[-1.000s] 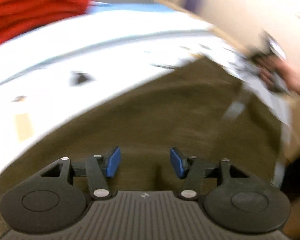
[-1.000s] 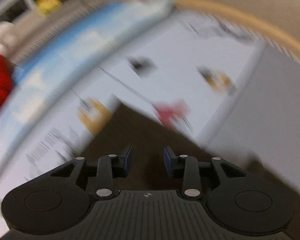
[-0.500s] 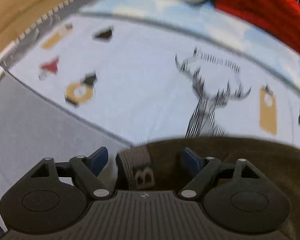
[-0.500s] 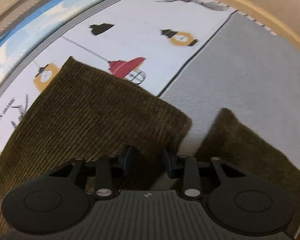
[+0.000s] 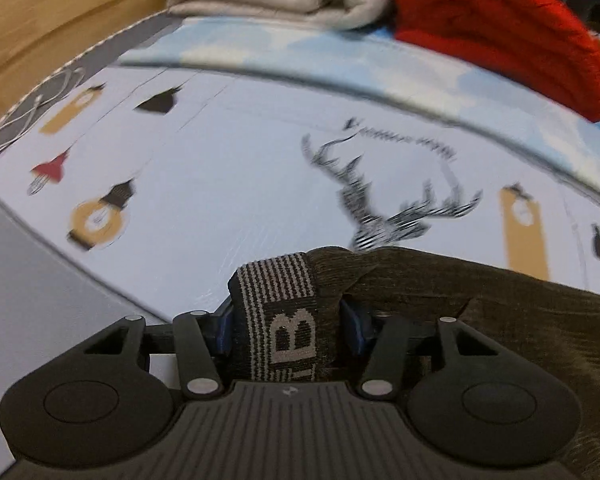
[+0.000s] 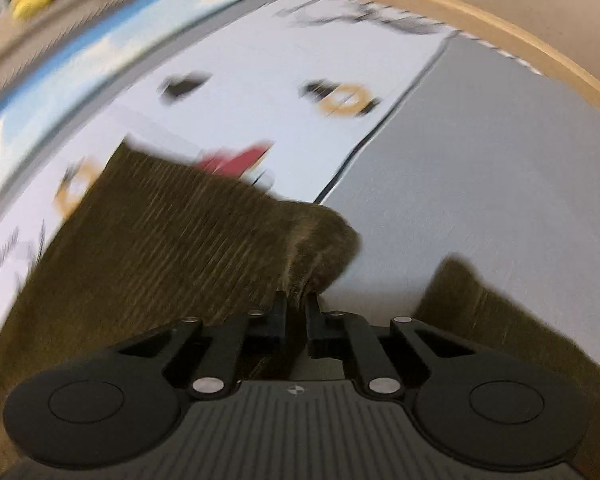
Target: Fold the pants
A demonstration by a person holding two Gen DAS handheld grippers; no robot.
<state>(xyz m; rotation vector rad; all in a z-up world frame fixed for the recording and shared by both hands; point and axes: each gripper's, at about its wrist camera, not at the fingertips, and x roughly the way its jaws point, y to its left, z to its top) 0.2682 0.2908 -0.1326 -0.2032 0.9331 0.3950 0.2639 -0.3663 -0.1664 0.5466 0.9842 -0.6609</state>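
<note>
Through my left camera, my left gripper [image 5: 286, 330] had just been closing and pinched the striped elastic waistband [image 5: 278, 292] of the brown pants [image 5: 500, 320], which lay on the printed mat [image 5: 228, 184]. Through my right camera, my right gripper [image 6: 296, 308] was clamped together on a bunched pant-leg hem [image 6: 320, 240].

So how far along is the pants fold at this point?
Early. The brown pants lie flat, no fold visible. In hand: the left gripper has been closing on the waistband; the right gripper pinches a leg hem. Every fold remains.
</note>
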